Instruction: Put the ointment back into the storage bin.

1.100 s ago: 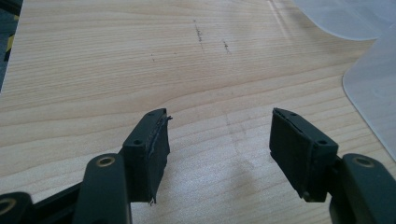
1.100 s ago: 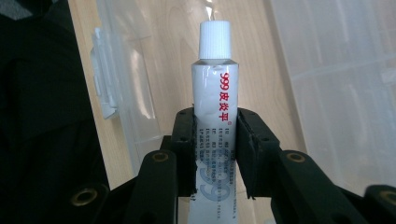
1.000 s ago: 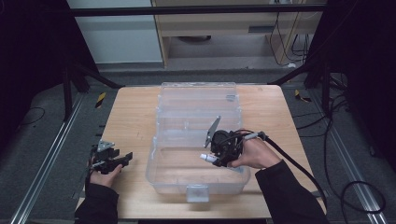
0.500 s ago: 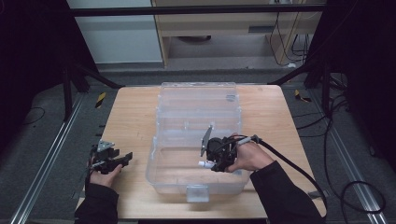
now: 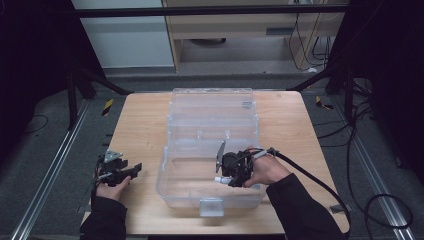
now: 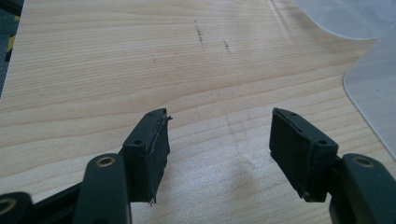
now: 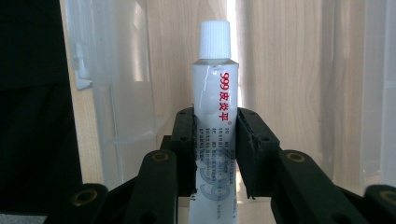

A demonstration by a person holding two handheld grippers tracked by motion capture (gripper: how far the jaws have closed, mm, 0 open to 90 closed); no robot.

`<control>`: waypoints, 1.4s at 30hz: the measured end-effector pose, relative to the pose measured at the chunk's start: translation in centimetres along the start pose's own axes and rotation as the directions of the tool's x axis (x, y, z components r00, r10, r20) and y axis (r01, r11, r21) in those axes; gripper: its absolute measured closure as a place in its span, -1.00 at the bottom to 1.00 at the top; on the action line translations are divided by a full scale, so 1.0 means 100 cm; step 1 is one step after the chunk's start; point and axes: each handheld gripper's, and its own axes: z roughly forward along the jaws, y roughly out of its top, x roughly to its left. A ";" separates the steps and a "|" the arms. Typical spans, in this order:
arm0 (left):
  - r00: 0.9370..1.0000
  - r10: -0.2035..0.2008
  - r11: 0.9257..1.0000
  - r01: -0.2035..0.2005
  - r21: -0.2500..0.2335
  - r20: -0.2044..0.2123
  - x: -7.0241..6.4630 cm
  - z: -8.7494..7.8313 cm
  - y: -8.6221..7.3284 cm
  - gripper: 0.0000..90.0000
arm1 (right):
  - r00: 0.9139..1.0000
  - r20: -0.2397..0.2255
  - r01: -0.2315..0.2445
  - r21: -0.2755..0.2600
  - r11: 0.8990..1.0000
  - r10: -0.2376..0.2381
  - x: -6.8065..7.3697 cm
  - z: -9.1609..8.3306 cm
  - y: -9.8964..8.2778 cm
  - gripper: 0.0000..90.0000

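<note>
Fingers (image 7: 254,140) of the right gripper (image 7: 215,154) are clamped on a white ointment tube (image 7: 215,116), and we see both black pads pressing its printed body from two sides. Its ribbed white cap points away from the gripper, with red characters running along the tube. From the high view, we find the right gripper (image 5: 226,175) above the front part of the clear plastic box (image 5: 210,105), which stands open in the middle of the tabletop (image 5: 140,120), and the tube tip (image 5: 218,179) points toward the left wall of the box. Our left gripper (image 5: 131,170) is to the left of the box (well apart from it), low over the bare wood. Its fingers (image 6: 152,144) stand apart with nothing between them.
</note>
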 end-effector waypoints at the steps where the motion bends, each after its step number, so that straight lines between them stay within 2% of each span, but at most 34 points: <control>1: 1.000 0.001 1.000 -0.001 0.000 0.000 0.000 0.000 0.000 -0.17 | 1.000 0.000 0.001 0.001 1.000 -0.001 0.000 0.001 -0.001 0.55; 6: 1.000 0.001 1.000 -0.001 0.000 0.000 0.000 0.000 0.000 -0.17 | 1.000 -0.005 0.014 0.021 1.000 -0.014 -0.001 0.006 -0.002 0.55; 9: 1.000 0.001 1.000 -0.001 0.001 0.000 0.000 0.000 0.000 -0.17 | 1.000 -0.009 0.029 0.015 0.999 -0.029 -0.001 0.009 -0.002 0.55; 25: 1.000 0.001 1.000 -0.001 0.001 -0.001 0.000 0.000 0.000 -0.17 | 0.999 -0.029 0.033 0.076 0.997 -0.030 -0.005 0.029 -0.001 0.55; 37: 1.000 0.002 1.000 -0.002 0.002 -0.001 0.001 0.000 0.000 -0.17 | 0.999 -0.035 0.032 0.105 0.994 -0.029 -0.005 0.041 -0.003 0.55; 38: 1.000 0.002 1.000 -0.002 0.002 -0.001 0.001 0.000 0.000 -0.17 | 0.999 -0.032 0.045 0.112 0.993 -0.042 -0.006 0.041 -0.003 0.55; 41: 1.000 -0.001 1.000 0.001 0.001 0.000 0.000 0.000 0.000 -0.17 | 0.999 -0.036 0.033 0.113 0.993 -0.029 -0.005 0.044 -0.003 0.54; 42: 1.000 -0.001 1.000 0.001 0.001 0.000 0.000 0.000 0.000 -0.17 | 0.998 -0.037 0.045 0.111 0.993 -0.041 -0.006 0.045 -0.004 0.54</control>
